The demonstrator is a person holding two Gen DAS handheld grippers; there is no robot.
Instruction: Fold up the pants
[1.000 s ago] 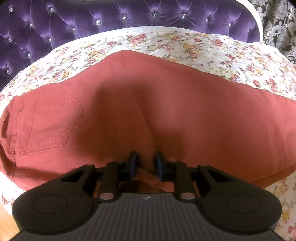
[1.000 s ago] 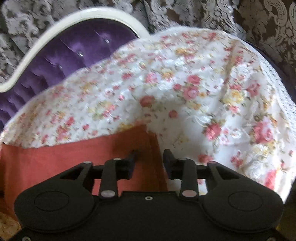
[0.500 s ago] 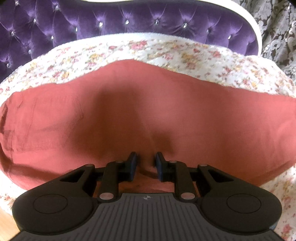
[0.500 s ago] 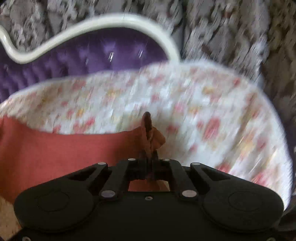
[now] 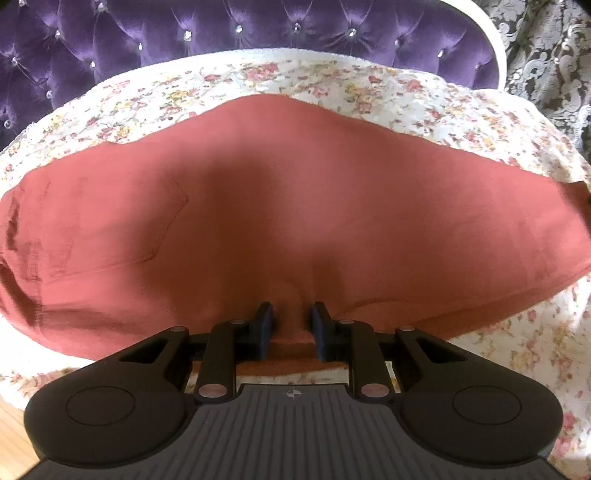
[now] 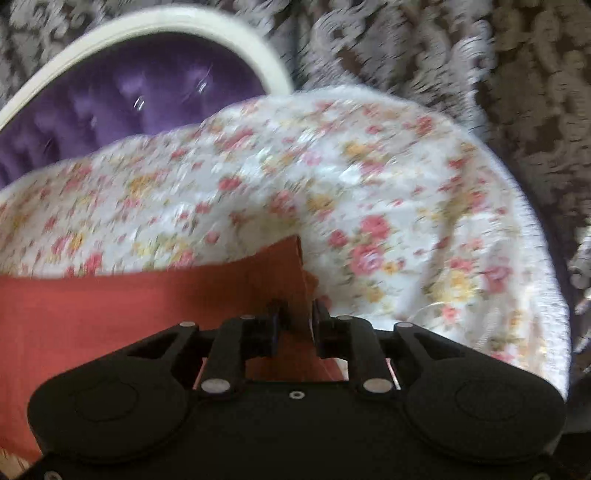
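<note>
Bed with floral cover (image 5: 332, 88), purple tufted headboard (image 5: 221, 33), patterned drapery (image 6: 498, 74) behind. One pair of rust pants (image 5: 258, 221), spread flat across cover. Two tools, both angled downward: left tool (image 5: 291, 328) clamped on near edge; right tool (image 6: 295, 325) just reopened partway, leg end bunched between, grip uncertain.

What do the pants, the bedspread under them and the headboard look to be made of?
Pants: rust-red woven cotton, denim-like and matte; a stitched patch pocket shows. Bedspread: light printed fabric, probably cotton, with small flowers and a faint sheen. Headboard: purple velvet-like upholstery, glossy, button-tufted with shiny studs, inside a cream rim that could be painted wood.
</note>
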